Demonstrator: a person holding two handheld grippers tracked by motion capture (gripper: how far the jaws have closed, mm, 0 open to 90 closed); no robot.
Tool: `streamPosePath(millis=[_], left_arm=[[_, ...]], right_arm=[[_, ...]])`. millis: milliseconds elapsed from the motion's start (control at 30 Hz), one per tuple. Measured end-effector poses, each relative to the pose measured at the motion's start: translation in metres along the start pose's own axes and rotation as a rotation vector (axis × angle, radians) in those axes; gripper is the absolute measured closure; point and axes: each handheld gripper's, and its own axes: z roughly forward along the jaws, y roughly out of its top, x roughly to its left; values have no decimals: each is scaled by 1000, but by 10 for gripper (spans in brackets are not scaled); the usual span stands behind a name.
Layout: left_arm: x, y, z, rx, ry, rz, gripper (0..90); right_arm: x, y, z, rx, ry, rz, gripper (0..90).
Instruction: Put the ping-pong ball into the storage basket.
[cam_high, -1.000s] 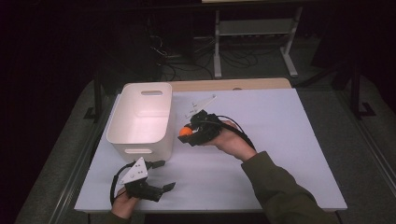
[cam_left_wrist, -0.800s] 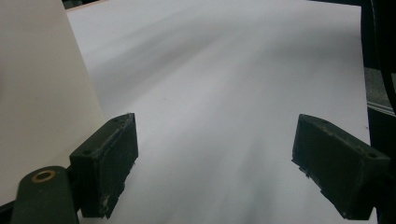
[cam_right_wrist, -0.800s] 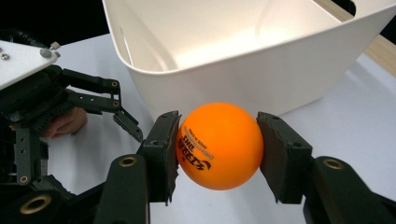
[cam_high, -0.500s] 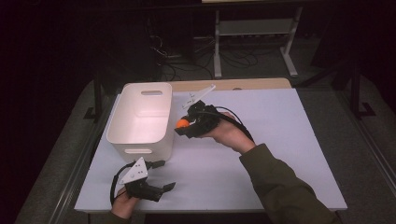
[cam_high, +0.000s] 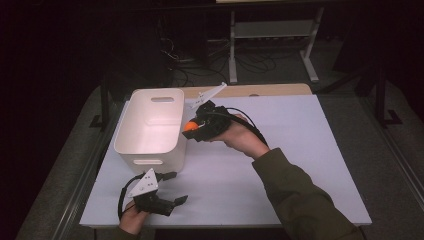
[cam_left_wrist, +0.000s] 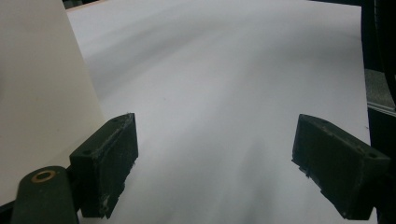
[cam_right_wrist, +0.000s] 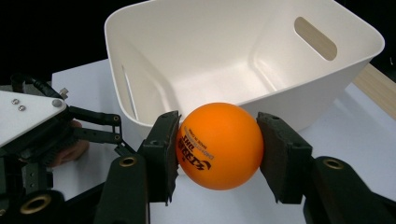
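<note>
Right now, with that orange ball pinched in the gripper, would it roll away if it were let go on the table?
Probably. The orange ball is smooth and round, so it would likely roll on the flat white table. It looks like a light, hollow table-tennis ball. The right gripper touches only its two sides, so it might slip.

- One orange ball (cam_right_wrist: 218, 145), and that's the lone ball out here, black print on its side.
- One white tub (cam_high: 151, 125), with two handle slots in its walls.
- Two grippers on the scene: the left gripper (cam_high: 174, 189) and the right gripper (cam_high: 191, 127).
- Two black jaws on each gripper.
- One white table (cam_high: 300, 150).
- One metal rack (cam_high: 272, 30) at the back.
</note>
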Motion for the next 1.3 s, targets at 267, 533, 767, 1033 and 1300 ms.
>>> streamPosePath(millis=[267, 533, 767, 1033, 1300], left_arm=[[0, 0, 0, 0, 1, 1, 142], [0, 0, 0, -2, 1, 2, 142], [0, 0, 0, -2, 0, 1, 142], [0, 0, -1, 0, 0, 3, 142], [0, 0, -1, -1, -1, 1, 142]], right_arm=[[-2, 8, 1, -11, 1, 2, 499], [-2, 16, 6, -17, 2, 2, 499], [-3, 23, 11, -19, 2, -4, 499], [-3, 32, 15, -21, 1, -12, 499], [-1, 40, 25, -16, 4, -20, 499]])
